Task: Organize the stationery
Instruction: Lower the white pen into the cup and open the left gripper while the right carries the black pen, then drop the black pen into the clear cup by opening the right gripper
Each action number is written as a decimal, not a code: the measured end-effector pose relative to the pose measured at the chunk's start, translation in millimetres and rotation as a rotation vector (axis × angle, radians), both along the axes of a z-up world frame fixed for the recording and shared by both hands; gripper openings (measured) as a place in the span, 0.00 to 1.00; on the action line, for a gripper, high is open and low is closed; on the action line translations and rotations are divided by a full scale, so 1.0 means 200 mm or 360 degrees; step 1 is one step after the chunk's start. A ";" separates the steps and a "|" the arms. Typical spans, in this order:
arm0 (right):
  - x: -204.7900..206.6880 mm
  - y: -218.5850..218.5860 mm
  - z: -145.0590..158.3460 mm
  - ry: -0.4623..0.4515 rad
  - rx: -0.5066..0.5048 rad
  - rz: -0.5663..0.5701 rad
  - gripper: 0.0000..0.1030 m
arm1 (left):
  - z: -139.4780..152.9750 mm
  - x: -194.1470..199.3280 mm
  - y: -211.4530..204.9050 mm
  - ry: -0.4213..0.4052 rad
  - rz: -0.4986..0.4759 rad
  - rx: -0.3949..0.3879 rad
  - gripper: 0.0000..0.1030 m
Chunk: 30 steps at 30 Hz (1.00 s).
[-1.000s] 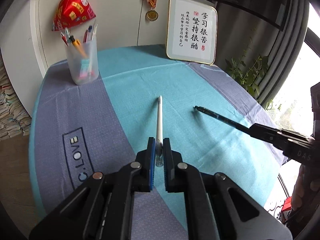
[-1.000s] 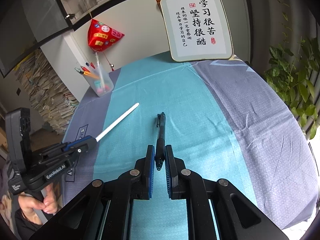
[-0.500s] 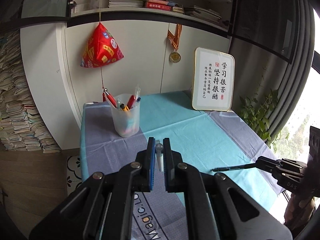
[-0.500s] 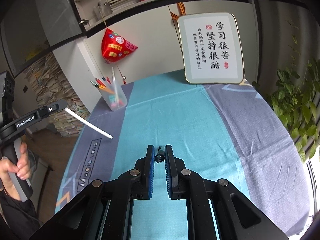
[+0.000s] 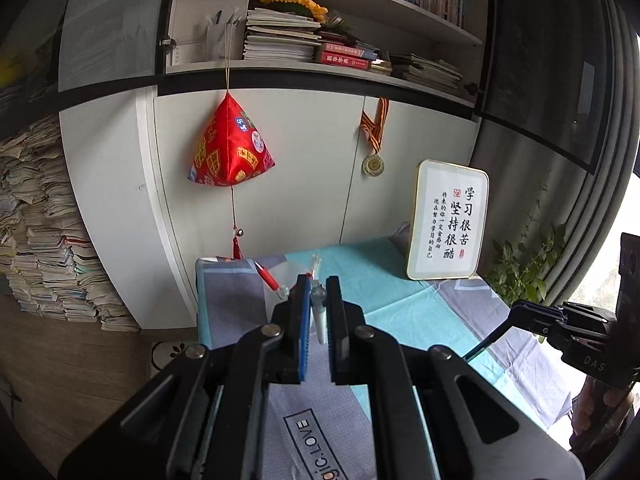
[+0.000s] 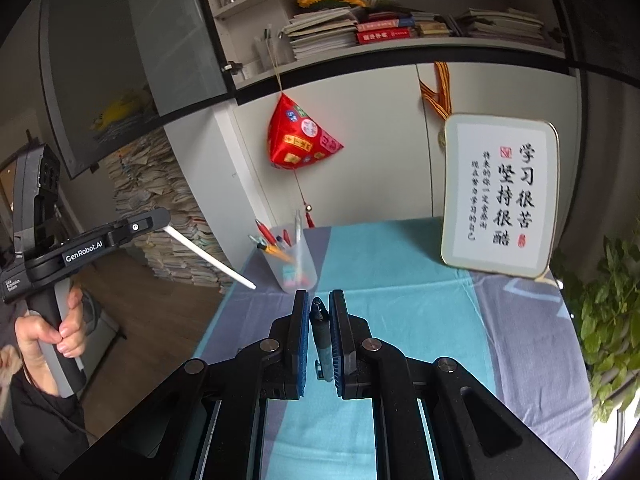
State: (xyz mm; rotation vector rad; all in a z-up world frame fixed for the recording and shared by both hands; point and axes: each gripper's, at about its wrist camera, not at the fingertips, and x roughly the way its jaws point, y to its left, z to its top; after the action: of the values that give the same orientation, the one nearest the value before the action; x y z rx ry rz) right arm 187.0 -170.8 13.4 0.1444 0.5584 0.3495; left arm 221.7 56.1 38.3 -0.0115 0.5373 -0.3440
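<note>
While both grippers were held up above it, the tabletop (image 6: 400, 288) lay under a teal and grey cloth, pushed against a white cabinet (image 6: 360, 140) below shelves of stacked books (image 6: 320, 32). A framed calligraphy board (image 6: 500, 196) stood at the far right of the tabletop. A red pyramid ornament (image 6: 300, 140) hung on the cabinet front. Near the far left corner stood a translucent pen cup (image 6: 298, 268) with several pens inside.

Left gripper (image 5: 318, 292): jaws clamped on a white pen (image 5: 320, 322), which stuck out forward toward the cup. A hand (image 6: 52, 328) gripped its handle.

Right gripper (image 6: 319, 300): jaws clamped on a black pen (image 6: 322, 332), its end pointing forward between the blue pads. Both pens were clear of the cloth.
</note>
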 end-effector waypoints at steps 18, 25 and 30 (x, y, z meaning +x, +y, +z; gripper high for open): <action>0.50 0.27 0.29 -0.0122 0.0138 0.0040 0.11 | 0.01 0.47 -0.06 0.0043 0.0117 0.0192 0.05; 0.58 0.24 0.24 -0.0072 0.0186 -0.0015 0.11 | -0.18 0.61 -0.09 0.0166 0.0101 0.0188 0.05; 0.64 0.22 0.23 -0.0078 0.0199 -0.0029 0.11 | -0.36 0.72 -0.11 0.0291 0.0106 0.0165 0.06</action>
State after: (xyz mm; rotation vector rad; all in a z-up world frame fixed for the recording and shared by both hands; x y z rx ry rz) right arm 315.8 -126.0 58.6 0.2606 0.4867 0.3697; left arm 365.7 35.1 -34.5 0.0393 0.7337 -0.2508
